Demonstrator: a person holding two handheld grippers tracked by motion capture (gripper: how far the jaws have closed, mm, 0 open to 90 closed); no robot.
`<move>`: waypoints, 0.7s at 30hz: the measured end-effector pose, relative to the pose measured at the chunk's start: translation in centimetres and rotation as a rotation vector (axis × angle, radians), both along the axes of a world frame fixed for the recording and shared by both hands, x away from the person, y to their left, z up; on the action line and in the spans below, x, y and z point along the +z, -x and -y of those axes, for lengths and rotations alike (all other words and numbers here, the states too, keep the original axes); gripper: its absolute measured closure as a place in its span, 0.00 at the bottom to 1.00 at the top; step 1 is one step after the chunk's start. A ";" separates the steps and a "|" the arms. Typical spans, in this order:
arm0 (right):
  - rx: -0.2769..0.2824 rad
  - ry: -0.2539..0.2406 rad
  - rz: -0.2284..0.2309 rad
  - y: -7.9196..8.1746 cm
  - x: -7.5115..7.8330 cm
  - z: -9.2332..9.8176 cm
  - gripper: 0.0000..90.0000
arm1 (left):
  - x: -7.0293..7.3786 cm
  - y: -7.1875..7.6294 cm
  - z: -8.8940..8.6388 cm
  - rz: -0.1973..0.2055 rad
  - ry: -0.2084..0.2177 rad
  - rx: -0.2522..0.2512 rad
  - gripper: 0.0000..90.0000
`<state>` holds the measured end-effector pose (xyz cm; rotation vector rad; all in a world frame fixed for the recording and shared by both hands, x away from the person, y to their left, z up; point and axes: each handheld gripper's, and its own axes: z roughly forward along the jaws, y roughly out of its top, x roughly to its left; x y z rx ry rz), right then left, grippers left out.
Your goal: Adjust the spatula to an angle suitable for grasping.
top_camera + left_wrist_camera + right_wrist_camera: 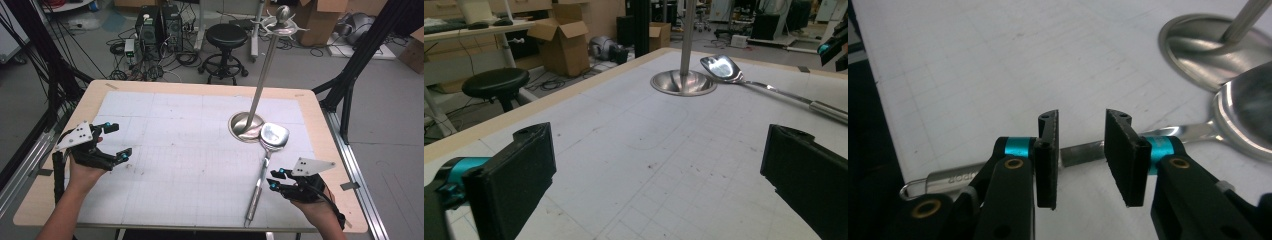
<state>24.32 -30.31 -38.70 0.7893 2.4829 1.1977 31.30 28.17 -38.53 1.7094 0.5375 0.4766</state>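
High view. I see the table (320, 125), its top covered by a white gridded mat (190, 150). My left gripper (116, 142) sits at the left edge of the frame, held in a hand (82, 170) that enters from the lower left; its jaws stand wide apart and hold nothing. My right gripper (276, 179) sits at lower right, jaws a little apart, just to the right of the spatula (265, 160) handle and not touching it as far as I can tell. The spatula lies lengthwise right of centre, blade toward the top of the frame and handle end near the bottom edge of the table. Its blade rests against the round base of the stand (246, 126), whose thin pole leans up to a hooked head at the upper right. A stool (226, 37), computer towers (159, 25) and boxes (320, 17) stand on the floor beyond.

Left gripper view. My two jaws rise at lower left and lower right, far apart, with bare mat between them. The stand (683, 82) base lies at upper centre; the spatula (724, 67) blade lies just right of it, its handle running to the right edge. The stool (496, 82) appears at left.

Right gripper view. My right gripper (1080, 145) shows its jaws parted by a narrow gap. The spatula (1083, 152) handle crosses the frame behind the jaws; I cannot tell the clearance. The blade and stand (1198, 50) base fill the upper right.
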 end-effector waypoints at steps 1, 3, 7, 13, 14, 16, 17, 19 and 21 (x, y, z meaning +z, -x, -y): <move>0.000 0.000 0.000 0.0 0.0 0.0 0.76 | 0.0 0.0 0.0 0.000 0.001 0.000 0.02; 0.007 0.018 -0.022 0.0 -0.2 -0.1 0.80 | 0.0 0.0 0.0 0.002 0.000 -0.003 0.02; 0.036 0.045 -0.079 -0.2 -0.7 -0.5 0.90 | 0.0 0.0 0.0 0.001 0.000 -0.003 0.02; 0.081 0.125 -0.163 -0.2 -1.2 -1.2 1.00 | 0.0 0.1 0.1 -0.001 -0.002 -0.006 0.02; 0.082 0.138 -0.178 -0.1 -1.2 -1.4 1.00 | 0.0 0.0 0.1 -0.002 -0.004 -0.007 0.02; 0.097 0.175 -0.225 -0.2 -1.3 -1.8 1.00 | -0.1 0.0 0.2 -0.003 -0.006 -0.010 0.02; 0.097 0.175 -0.225 -0.2 -1.3 -1.8 1.00 | -0.1 0.0 0.2 -0.004 -0.008 -0.011 0.02; 0.101 0.195 -0.257 -0.3 -1.6 -2.1 1.00 | -0.1 0.0 0.3 -0.003 -0.010 -0.010 0.02; 0.110 0.229 -0.287 -0.5 -2.0 -2.4 1.00 | -0.1 0.0 0.3 -0.001 -0.009 -0.013 0.02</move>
